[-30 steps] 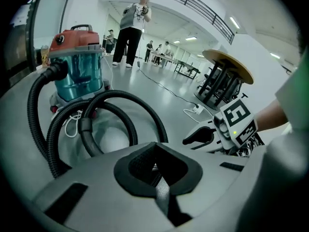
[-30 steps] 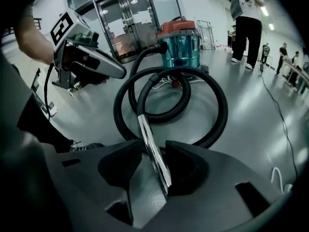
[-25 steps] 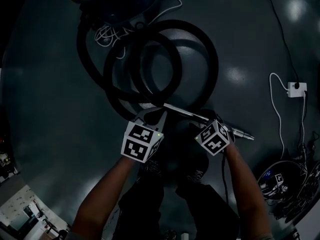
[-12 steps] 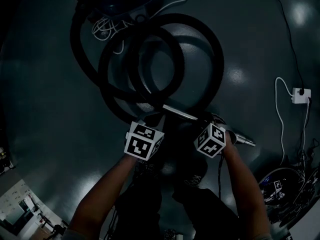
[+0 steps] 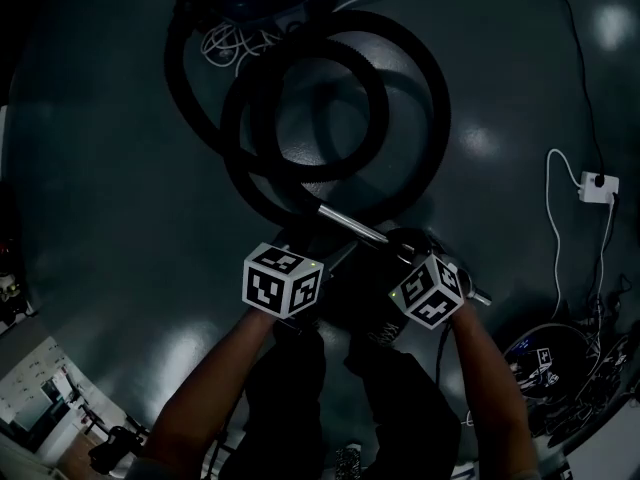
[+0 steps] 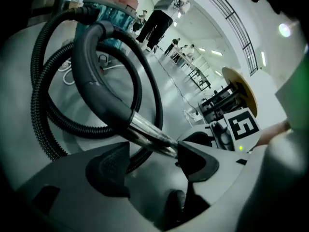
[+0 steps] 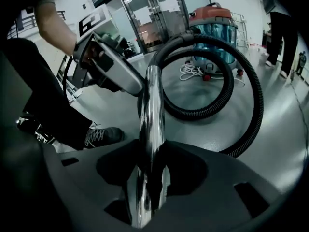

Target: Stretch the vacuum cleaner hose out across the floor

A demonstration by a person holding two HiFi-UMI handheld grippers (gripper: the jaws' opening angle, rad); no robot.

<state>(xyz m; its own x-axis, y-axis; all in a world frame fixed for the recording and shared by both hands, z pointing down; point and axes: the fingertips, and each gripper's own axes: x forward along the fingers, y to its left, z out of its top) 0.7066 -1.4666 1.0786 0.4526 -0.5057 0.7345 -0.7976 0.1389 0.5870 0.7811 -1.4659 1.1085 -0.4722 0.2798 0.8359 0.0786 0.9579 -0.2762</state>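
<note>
The black ribbed hose (image 5: pixel 440 98) lies coiled in loops on the dark floor in front of the vacuum cleaner (image 6: pixel 113 4). Its chrome tube (image 5: pixel 350 226) runs from the coil toward my hands. My right gripper (image 7: pixel 152 166) has just been closing and is now shut on that tube (image 7: pixel 152 105), which runs straight out between its pads. My left gripper (image 6: pixel 152 151) has just been opening. Its jaws stand apart, and the tube (image 6: pixel 145 129) crosses above the gap, next to the right pad (image 6: pixel 193 161). In the head view the left gripper (image 5: pixel 318 248) is near the tube's cuff and the right gripper (image 5: pixel 408 248) is further along.
A white cord (image 5: pixel 235 38) lies by the vacuum cleaner. A white cable runs to a socket block (image 5: pixel 598 186) at the right, with dark gear (image 5: pixel 545 358) below it. My shoes (image 5: pixel 385 328) stand just behind the tube. People (image 6: pixel 161 13) stand far off behind the vacuum cleaner.
The left gripper's cube has rolled and drawn back a little from the tube's cuff. The right gripper has shifted along the tube, and the tube's near end has swung slightly.
</note>
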